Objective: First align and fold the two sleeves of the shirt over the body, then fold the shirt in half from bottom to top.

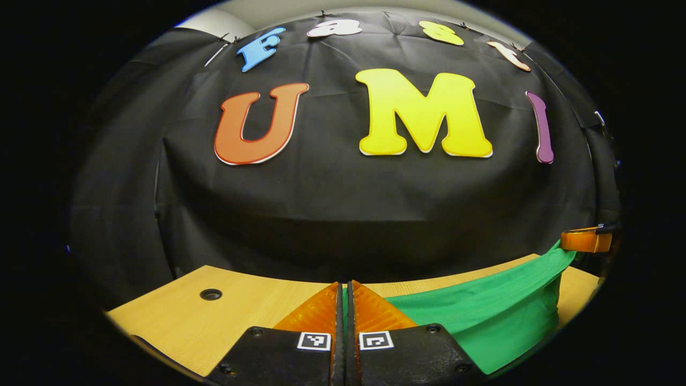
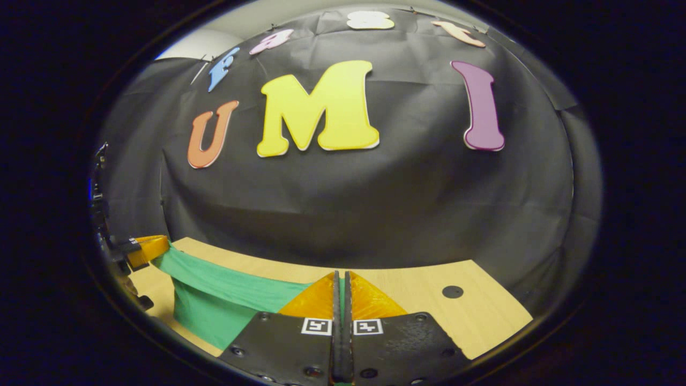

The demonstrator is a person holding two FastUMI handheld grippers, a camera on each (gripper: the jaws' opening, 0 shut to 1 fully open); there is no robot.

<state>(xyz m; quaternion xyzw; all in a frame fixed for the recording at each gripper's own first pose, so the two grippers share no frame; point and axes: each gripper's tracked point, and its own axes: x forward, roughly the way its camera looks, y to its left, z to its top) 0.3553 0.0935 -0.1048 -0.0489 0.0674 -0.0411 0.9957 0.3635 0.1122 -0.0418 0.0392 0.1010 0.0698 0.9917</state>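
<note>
Left gripper view: left claw point(image 1: 344, 292) and right claw point(image 1: 584, 239) (both closed, pinching cloth) hold the green shirt point(image 1: 482, 316) stretched above the bench point(image 1: 177, 316). Judged the bottom-to-top fold, step 2; next, lay the edge down aligned.

In the right gripper view, the right gripper point(image 2: 341, 287) has its two fingers pressed together on a green strip of the shirt point(image 2: 225, 292). The cloth stretches taut from there toward the table's point(image 2: 418, 284) left edge, where the left gripper point(image 2: 147, 247) pinches its other end (its jaws look closed). A dark round hole point(image 2: 452, 291) sits near the table's right edge.
</note>
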